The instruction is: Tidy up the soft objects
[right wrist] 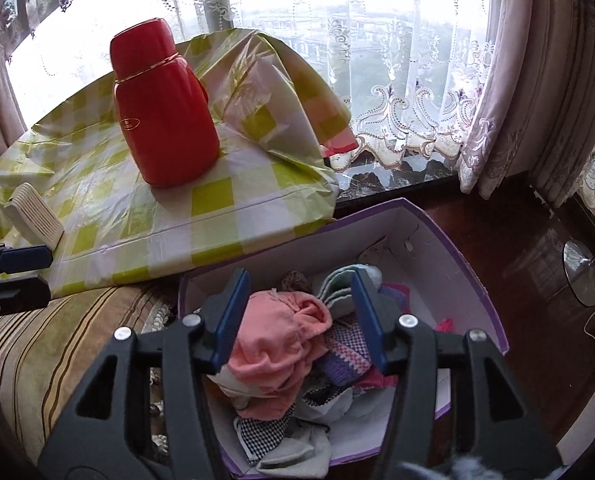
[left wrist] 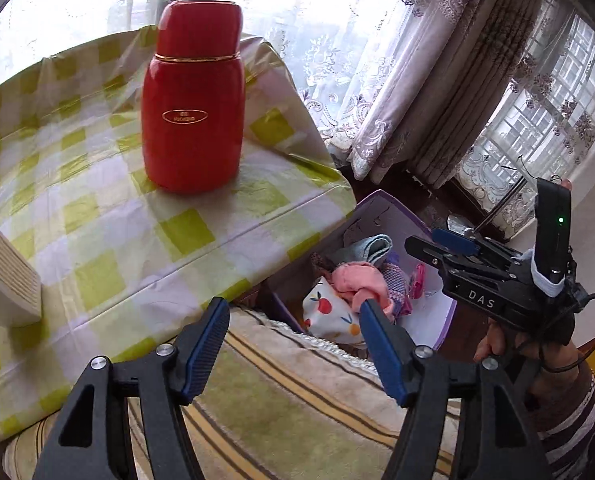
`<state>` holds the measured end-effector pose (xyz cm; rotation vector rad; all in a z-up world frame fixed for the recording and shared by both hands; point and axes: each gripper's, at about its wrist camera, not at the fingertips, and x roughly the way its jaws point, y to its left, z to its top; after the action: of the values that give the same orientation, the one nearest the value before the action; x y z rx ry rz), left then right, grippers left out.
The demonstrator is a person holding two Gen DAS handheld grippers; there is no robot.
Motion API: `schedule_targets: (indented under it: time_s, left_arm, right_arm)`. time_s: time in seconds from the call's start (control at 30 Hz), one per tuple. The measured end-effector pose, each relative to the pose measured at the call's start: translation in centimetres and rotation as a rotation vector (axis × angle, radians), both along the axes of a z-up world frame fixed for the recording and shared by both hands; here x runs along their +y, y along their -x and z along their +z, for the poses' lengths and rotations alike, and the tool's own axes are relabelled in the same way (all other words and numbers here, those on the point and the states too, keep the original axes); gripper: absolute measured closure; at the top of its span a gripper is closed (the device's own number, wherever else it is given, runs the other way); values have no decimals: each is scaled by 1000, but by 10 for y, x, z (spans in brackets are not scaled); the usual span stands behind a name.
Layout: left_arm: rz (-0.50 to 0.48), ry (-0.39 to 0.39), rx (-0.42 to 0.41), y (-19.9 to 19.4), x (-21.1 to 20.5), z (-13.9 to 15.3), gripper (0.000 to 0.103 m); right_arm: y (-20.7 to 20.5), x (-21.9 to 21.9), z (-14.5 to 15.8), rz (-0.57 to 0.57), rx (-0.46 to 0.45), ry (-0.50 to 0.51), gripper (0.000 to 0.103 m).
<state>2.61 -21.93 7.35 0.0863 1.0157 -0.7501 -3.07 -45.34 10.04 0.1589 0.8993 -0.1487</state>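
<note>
Left gripper (left wrist: pixel 293 312) is held spread and empty above the striped cushion (left wrist: pixel 297 400). Soft cloths lie piled in the purple box (right wrist: pixel 457 248). Right gripper (right wrist: pixel 297 312) is spread over the pink garment (right wrist: pixel 281 344); a deep central pinch is advised.

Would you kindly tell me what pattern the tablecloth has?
The plastic tablecloth has a yellow-green and white check, clearest in the left wrist view.
</note>
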Motion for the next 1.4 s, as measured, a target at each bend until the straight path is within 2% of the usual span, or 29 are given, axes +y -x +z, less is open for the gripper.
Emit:
schedule_targets:
  time_s: [0.07,0.2,0.27,0.33,0.4,0.5,0.57,0.67,0.77,0.9,1.07,1.13,1.27,1.4]
  left_arm:
    - [44,17,27,-6,18,-2,35]
    - [113,55,17,-4,34,-5,35]
    - [119,62,34,1,37,-10,35]
    - [114,35,40,4,36,-14,35]
    - [110,-3,43,3,34,-17,35]
    - [101,-42,72,-4,30,-21,35]
    - [90,-77,70,-6,27,-21,35]
    - [104,-94,68,-7,28,-21,35]
    - [127,-95,88,-8,28,-27,35]
    - [62,-69,107,-10,8,-25,35]
    - [-14,-10,101,-11,-30,-17,35]
    - [-30,-18,88,-6,-44,-18,34]
    - [-45,-47,101,15,-64,-27,32]
    - [-58,-108,9,43,-76,-27,32]
  right_arm:
    - [-9,18,-6,54,-8,-52,46]
    - [-13,48,-13,142,-33,-125,46]
    - [-7,61,-15,186,-59,-106,46]
    - [1,64,-19,175,-68,-124,46]
    - [7,70,-27,203,-31,-213,46]
    - [24,93,-22,262,-80,-188,46]
    - [29,99,-19,271,-103,-230,46]
    - [27,103,-29,290,-75,-307,46]
    - [30,105,-33,291,-90,-282,46]
    - [39,92,-23,200,-144,-225,46]
    - [34,60,-14,14,-89,-98,44]
    - [36,44,-13,-62,-37,-34,42]
    - [46,11,-22,-193,118,-28,36]
    - [66,-1,-23,-285,186,-9,36]
